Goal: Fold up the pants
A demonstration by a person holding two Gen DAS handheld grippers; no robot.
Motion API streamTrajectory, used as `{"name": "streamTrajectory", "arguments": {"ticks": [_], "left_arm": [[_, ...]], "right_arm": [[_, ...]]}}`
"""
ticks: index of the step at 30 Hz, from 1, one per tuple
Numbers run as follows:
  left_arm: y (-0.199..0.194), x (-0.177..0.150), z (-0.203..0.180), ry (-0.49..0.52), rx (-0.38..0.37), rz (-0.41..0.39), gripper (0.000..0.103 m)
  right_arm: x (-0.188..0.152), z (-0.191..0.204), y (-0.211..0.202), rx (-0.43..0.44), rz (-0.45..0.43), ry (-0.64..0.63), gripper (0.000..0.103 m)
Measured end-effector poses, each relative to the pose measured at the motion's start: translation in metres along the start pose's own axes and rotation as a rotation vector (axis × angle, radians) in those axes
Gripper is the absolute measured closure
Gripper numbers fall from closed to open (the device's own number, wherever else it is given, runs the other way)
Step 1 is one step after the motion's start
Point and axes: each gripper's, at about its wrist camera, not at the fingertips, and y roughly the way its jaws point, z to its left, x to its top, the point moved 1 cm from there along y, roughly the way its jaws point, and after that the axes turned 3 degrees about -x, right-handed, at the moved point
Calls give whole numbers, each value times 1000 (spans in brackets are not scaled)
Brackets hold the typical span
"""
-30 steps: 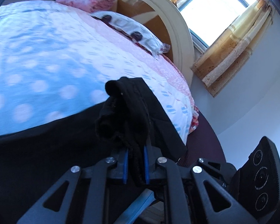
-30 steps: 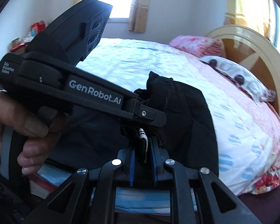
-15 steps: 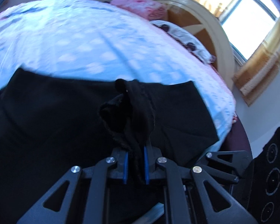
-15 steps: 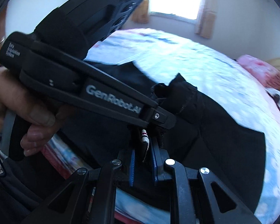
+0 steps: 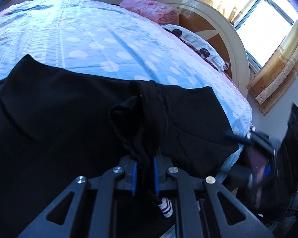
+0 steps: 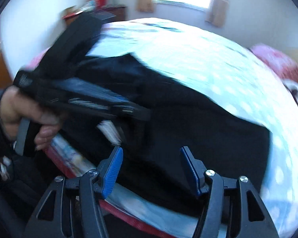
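One pair of black pants (image 5: 69,119) lies spread flat on the bed (image 5: 109,39), near the bed's front edge. The bed has a blue sheet with pale dots.

There are two tools. The left tool (image 5: 145,175) has its two blue pads (image 5: 133,176) squeezed together on a bunched-up bit of the pants. That bit sticks up in a lump just past the pads. A small striped tag (image 5: 165,208) hangs down close under this tool.

The right tool (image 6: 151,170) has its two blue pads (image 6: 113,170) wide apart. Nothing is between them. It hangs just above the pants by the front edge of the bed. In the right wrist view, one hand (image 6: 19,115) holds the left tool off to the left side, and that picture is blurry.

At the far end of the bed are two pillows. One is a pink pillow (image 5: 149,10). The other is a white pillow (image 5: 198,45) with dark spots. Behind them stands one round cream headboard (image 5: 228,39). One window (image 5: 268,23) with yellow curtains (image 5: 278,75) is on the wall beside the bed.
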Motion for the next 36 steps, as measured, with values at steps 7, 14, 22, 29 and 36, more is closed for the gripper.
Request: {"name": "streamTrajectory", "arguments": {"ticks": [7,14,22,29,36], "left_arm": [[-1,-4,-15,105,107,-15,84],[-9,-5,-11,81,102,-23,85],[-11,-11,-11,95,131,-34,81],[-30,-10,-27,200,258,-73,62],[-43,2,-50,326,422,-171,33]], "right_arm": [[-18,-87,11,-281,63,211,42],[-18,-85,34,-302,83,209,40],[-28,-82,32,-308,80,175,35],[-26,-84,31,-299,98,161,35],[-18,-83,22,-320,95,154,35]]}}
